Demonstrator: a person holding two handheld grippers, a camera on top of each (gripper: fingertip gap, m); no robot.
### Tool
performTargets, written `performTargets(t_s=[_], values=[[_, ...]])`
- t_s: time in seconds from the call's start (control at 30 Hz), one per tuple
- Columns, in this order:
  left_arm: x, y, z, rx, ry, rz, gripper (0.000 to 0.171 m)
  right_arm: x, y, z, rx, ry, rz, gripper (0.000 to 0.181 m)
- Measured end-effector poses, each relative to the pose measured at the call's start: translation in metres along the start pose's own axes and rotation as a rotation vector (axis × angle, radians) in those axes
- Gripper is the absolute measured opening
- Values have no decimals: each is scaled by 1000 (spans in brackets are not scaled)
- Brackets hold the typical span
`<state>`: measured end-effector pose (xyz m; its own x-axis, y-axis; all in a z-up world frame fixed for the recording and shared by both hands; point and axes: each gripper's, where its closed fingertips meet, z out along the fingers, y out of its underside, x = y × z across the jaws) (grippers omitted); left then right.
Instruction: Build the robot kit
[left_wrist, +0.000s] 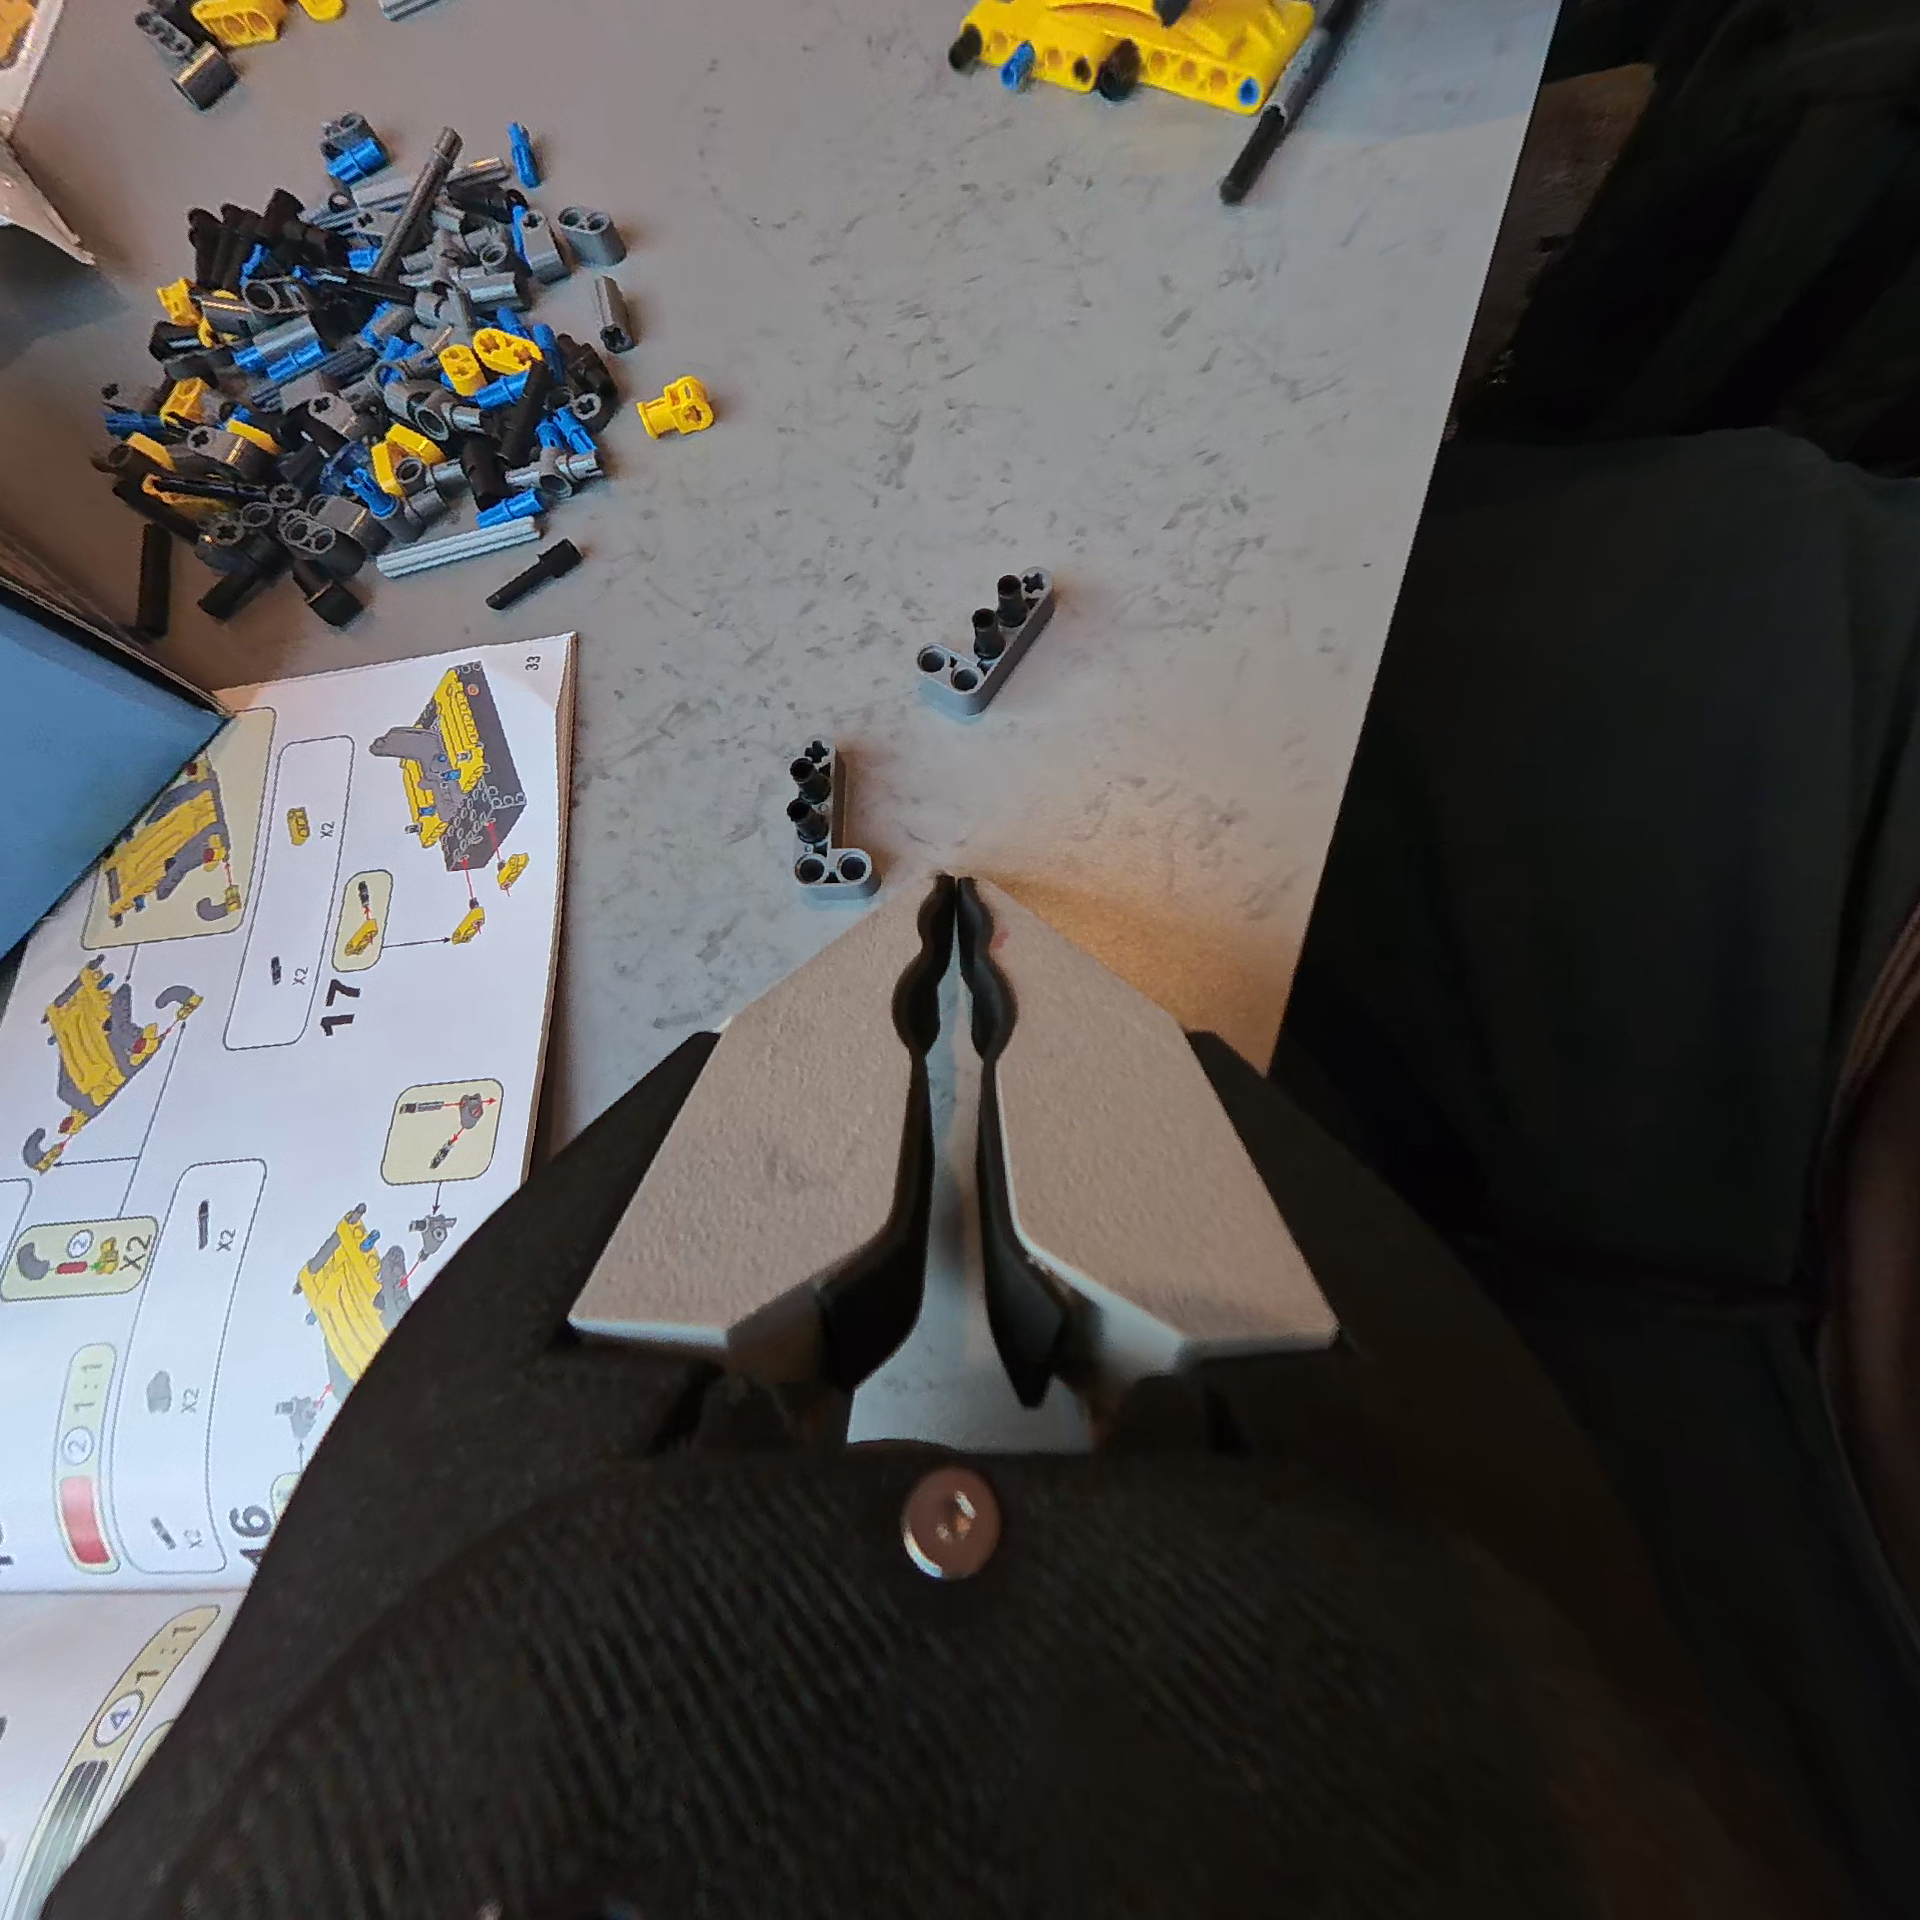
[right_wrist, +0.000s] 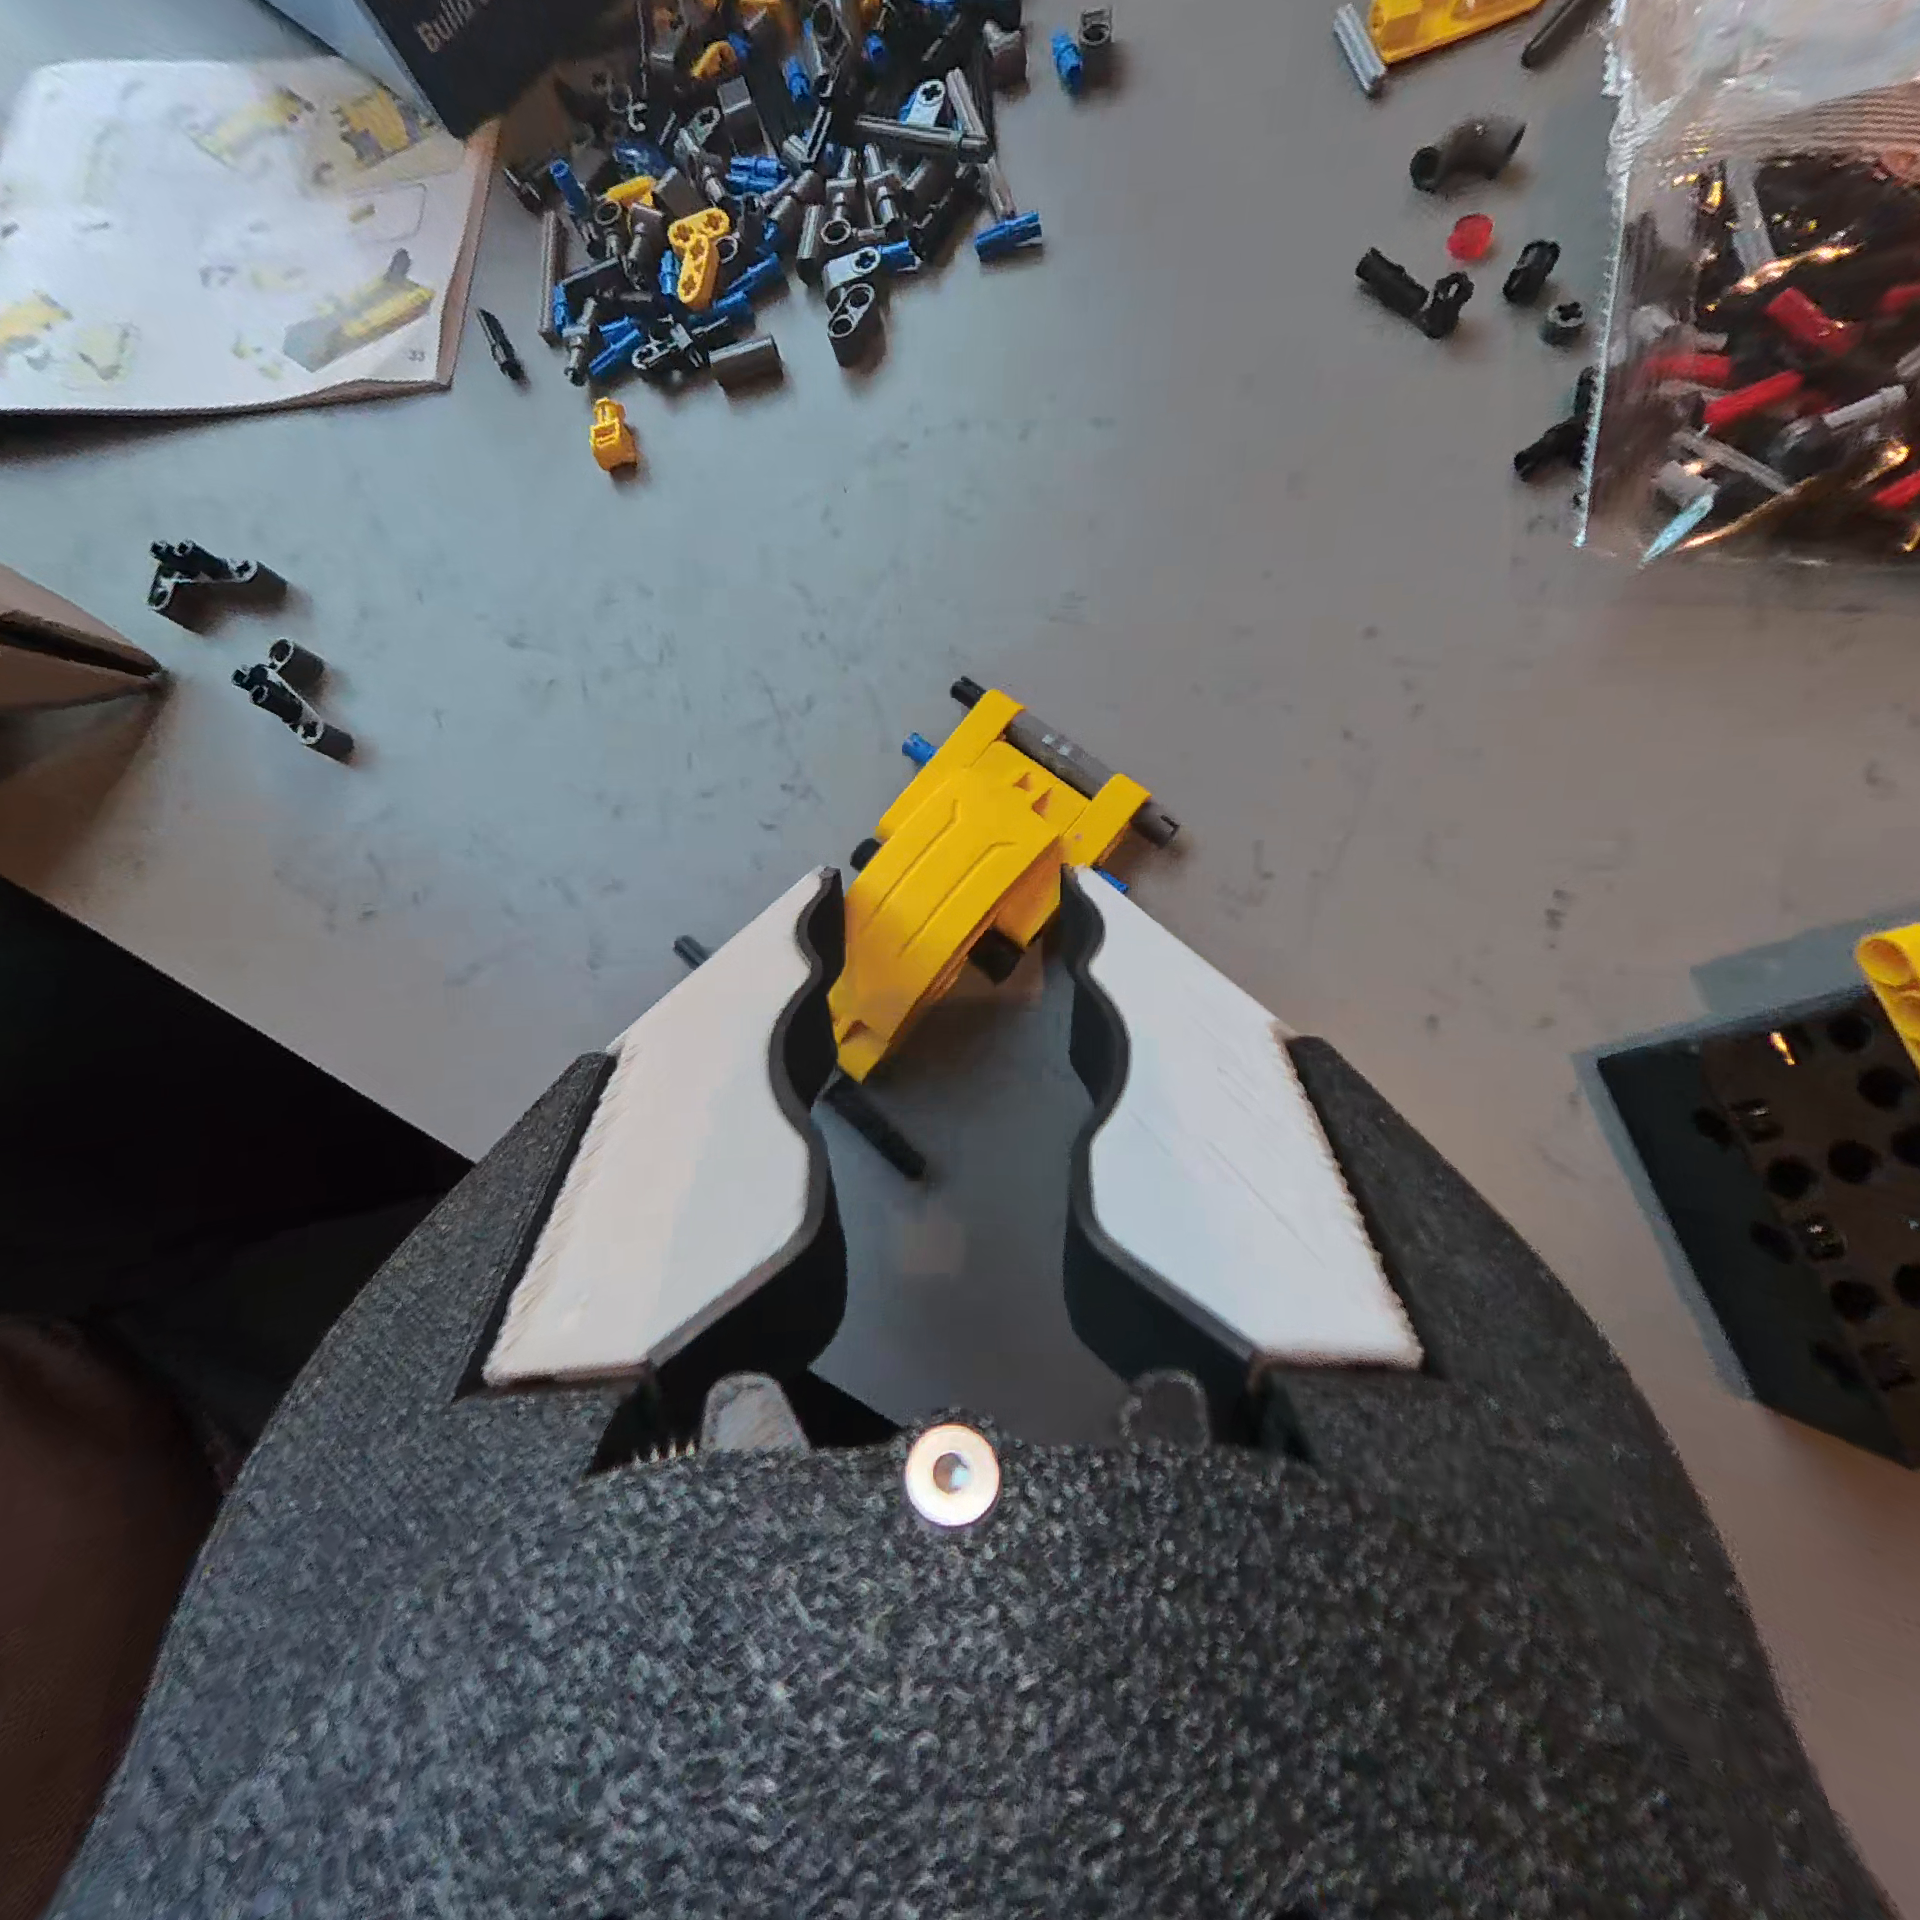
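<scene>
The yellow assembly (right_wrist: 971, 883) is gripped between the jaws of the right gripper (right_wrist: 948, 883) over the grey table (right_wrist: 1299, 644), its underside hidden. The left gripper (left_wrist: 954, 883) is clenched empty beside a grey L-shaped piece (left_wrist: 828, 831); the parts bag (right_wrist: 1766, 312) is cut off.

The left hand-held gripper (left_wrist: 954, 883) is showing pale grey wedge fingers (left_wrist: 790, 1164) with wavy black pads, in a ribbed black housing. The right hand-held gripper (right_wrist: 951, 883) is wearing a speckled black housing, a silver screw (right_wrist: 952, 1475) sitting at six o'clock below its fingers.
</scene>
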<state>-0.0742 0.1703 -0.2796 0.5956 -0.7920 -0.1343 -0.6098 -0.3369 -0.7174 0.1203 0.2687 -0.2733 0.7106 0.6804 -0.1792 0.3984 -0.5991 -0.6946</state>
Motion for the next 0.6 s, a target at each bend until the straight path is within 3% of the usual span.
performTargets(t_s=[0.6], values=[[0, 0, 0, 0, -2, 2, 0, -3, -3, 7, 28, 17, -7, 51]])
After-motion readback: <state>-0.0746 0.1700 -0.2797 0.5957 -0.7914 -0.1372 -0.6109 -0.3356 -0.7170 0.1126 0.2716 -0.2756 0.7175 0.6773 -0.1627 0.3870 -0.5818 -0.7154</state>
